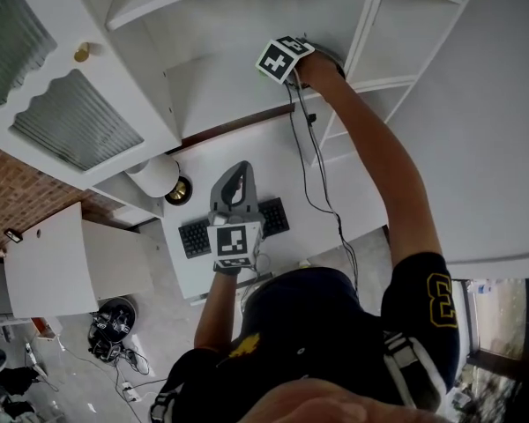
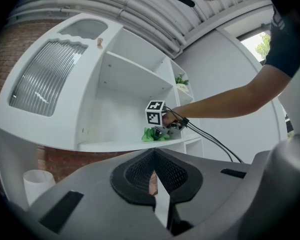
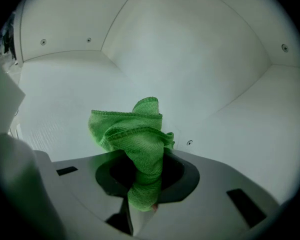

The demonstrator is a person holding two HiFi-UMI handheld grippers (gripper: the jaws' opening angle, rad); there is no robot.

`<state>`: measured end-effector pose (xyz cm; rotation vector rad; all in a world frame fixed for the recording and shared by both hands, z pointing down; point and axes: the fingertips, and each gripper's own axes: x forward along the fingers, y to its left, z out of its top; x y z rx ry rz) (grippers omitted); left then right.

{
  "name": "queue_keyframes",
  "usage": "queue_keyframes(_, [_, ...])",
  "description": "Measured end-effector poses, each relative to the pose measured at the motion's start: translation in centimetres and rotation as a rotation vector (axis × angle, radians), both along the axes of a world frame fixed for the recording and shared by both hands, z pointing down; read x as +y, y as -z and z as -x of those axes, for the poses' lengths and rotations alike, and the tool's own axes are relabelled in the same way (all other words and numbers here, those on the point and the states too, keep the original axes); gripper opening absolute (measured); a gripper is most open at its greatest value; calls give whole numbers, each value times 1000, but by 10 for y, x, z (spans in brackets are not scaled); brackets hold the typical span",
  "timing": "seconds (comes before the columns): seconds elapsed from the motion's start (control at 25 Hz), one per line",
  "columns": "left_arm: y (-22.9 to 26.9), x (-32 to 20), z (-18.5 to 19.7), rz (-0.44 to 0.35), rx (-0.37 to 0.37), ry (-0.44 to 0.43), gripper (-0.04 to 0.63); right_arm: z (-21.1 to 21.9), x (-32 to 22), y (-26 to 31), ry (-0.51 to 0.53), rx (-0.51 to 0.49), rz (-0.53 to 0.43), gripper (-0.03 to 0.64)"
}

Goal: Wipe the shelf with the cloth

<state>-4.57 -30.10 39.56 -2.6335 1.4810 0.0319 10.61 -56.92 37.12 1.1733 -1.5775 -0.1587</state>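
A green cloth [image 3: 135,134] is bunched and clamped between the jaws of my right gripper [image 3: 142,169], and its free folds rest against the white shelf [image 3: 65,99]. In the head view the right gripper [image 1: 286,58] reaches up into the open shelf compartment [image 1: 220,86], and its marker cube hides the cloth. The left gripper view shows that right gripper [image 2: 162,130] pressing the cloth [image 2: 152,134] onto the shelf board [image 2: 115,145]. My left gripper [image 2: 155,159] is shut with nothing in it. It hangs lower, over the desk, apart from the shelf [image 1: 238,173].
A cabinet door with ribbed glass [image 1: 70,117] stands open at the left. Below lie a white desk [image 1: 264,148] with a black keyboard [image 1: 198,234], and a white lamp shade [image 1: 156,176]. Black cables [image 1: 304,166] trail from the right gripper. A small plant [image 2: 181,80] sits on a side shelf.
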Motion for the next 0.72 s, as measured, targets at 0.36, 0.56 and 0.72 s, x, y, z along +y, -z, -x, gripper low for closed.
queue_keyframes(0.36, [5, 6, 8, -11, -8, 37, 18, 54, 11, 35, 279, -138, -72, 86])
queue_keyframes(0.56, [4, 11, 19, -6, -26, 64, 18, 151, 52, 50, 601, -301, -90, 87])
queue_keyframes(0.72, [3, 14, 36, -3, -26, 112, 18, 205, 77, 43, 773, -275, -63, 89])
